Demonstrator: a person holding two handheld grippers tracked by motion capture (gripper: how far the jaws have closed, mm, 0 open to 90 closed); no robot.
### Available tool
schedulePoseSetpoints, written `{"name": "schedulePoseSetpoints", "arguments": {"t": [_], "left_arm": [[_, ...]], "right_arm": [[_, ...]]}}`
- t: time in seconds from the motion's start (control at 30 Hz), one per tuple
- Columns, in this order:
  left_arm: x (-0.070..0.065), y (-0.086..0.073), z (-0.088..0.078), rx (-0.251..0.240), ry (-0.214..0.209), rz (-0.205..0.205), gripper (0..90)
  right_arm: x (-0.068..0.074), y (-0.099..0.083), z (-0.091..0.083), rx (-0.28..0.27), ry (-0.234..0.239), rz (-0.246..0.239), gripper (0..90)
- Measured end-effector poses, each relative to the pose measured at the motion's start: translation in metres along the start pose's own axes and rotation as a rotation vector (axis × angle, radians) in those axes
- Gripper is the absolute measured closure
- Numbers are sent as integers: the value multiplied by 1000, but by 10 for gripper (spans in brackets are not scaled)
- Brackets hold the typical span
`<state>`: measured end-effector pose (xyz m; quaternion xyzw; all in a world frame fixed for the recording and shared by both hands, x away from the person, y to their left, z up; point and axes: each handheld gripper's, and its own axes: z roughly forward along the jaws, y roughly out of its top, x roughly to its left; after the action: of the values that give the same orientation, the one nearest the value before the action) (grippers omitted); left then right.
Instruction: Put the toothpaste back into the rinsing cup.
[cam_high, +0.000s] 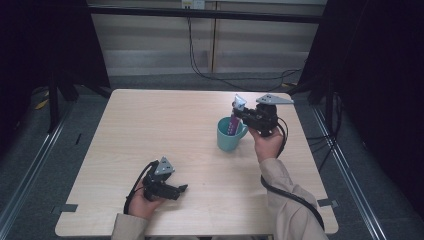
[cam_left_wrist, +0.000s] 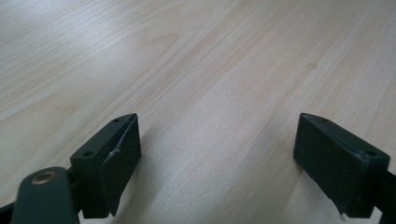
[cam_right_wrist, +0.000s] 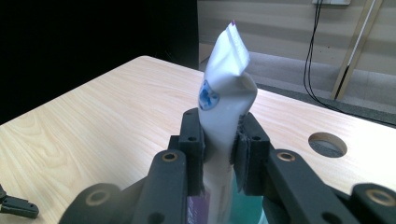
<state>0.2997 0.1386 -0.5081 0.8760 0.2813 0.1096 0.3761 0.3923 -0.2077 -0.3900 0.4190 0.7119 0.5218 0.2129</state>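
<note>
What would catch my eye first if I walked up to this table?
Most likely the teal mug right of the table's middle, with a white and purple tube standing in it. The right gripper is clamped on that tube above the mug, its crimped end sticking up. Near the front left edge of the pale wooden table, the left gripper rests with jaws wide apart and nothing between them.

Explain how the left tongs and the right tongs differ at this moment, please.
The left tongs stand open with nothing between the jaws; the right tongs are shut on a white tube. The left tongs lie low by the near edge of the table; the right tongs are above the teal mug, tube lowered into it. Both are black and hand-held.
</note>
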Motion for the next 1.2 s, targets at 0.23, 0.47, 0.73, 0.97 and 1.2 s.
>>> {"name": "schedulePoseSetpoints", "arguments": {"t": [0.23, 0.47, 0.73, 0.97, 1.2], "left_arm": [[0, 0, 0, -1, 0, 0, 147], [0, 0, 0, 0, 0, 0, 147], [0, 0, 0, 0, 0, 0, 147], [0, 0, 0, -3, 2, -3, 149], [-1, 0, 0, -2, 3, -3, 149]], "right_arm": [[3, -10, 1, 9, 5, -13, 751], [1, -19, -2, 11, 11, -13, 749], [5, -22, -7, 12, 29, -53, 744], [6, -26, -13, 7, 45, -64, 732], [8, -27, -17, 8, 45, -74, 727]]}}
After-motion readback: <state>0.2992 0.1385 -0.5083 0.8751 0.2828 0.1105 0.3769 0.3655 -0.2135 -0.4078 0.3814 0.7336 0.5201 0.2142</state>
